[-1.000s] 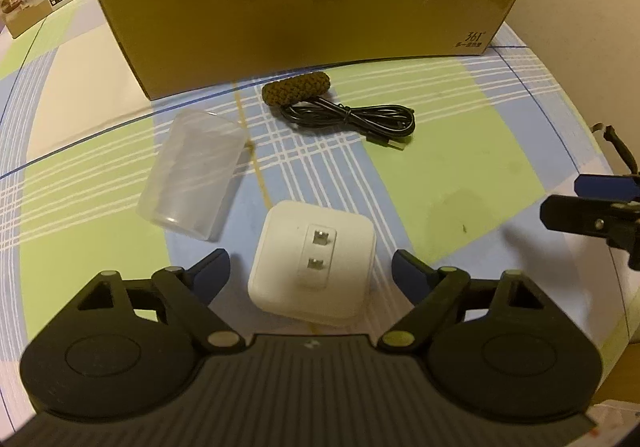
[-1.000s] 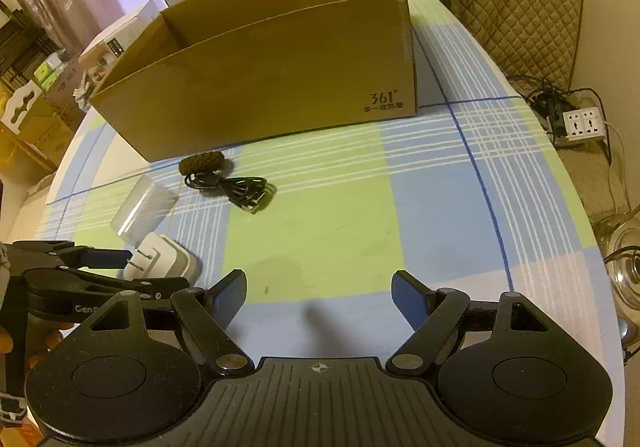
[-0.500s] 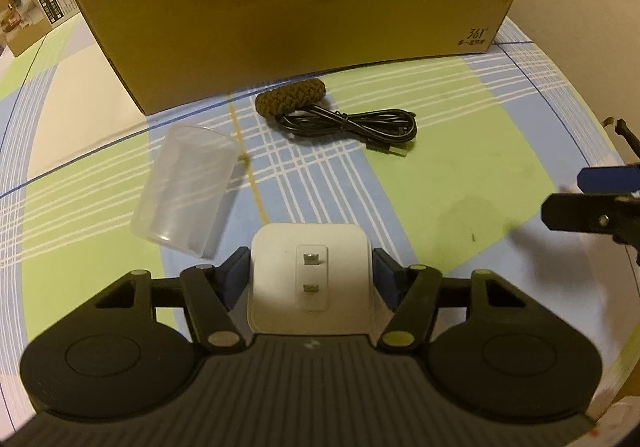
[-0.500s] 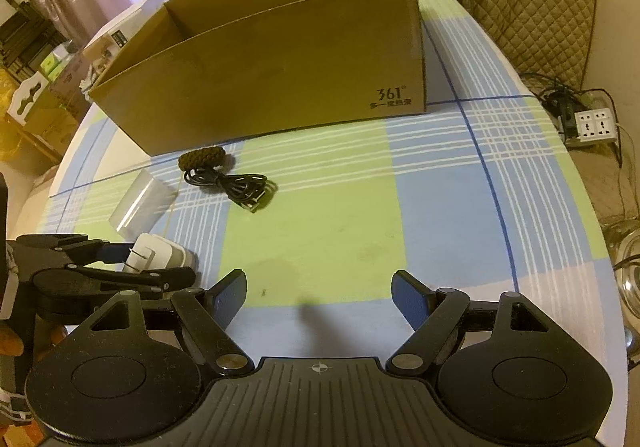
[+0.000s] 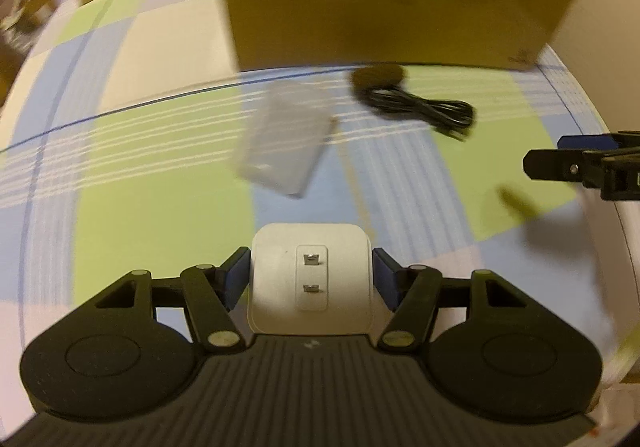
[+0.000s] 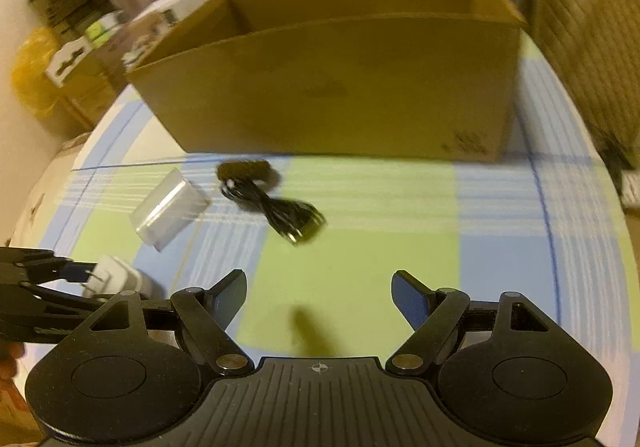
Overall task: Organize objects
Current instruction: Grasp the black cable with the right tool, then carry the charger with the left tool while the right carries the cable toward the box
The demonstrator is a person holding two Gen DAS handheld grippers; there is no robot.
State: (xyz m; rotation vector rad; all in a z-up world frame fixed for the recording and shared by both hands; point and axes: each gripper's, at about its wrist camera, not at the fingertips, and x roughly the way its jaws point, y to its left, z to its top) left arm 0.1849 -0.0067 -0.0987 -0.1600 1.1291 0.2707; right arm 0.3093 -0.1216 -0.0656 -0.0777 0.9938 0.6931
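In the left wrist view the left tongs point(image 5: 311, 277) are clamped on the one white charger point(image 5: 310, 279) at lower centre, prongs up; since the pads press only its smooth rounded sides, it could slip out on the way to the one cardboard box point(image 5: 384, 3) at upper centre. Still lying on the checked worktop point(image 5: 160, 215) are one clear plastic cup point(image 5: 284, 143) on its side at centre, one brown braided band point(image 5: 378, 75) and one coiled black cable point(image 5: 424, 111) right of it. The right tongs point(image 6: 319, 295) stand open and empty, so a careless swing could knock the cable.
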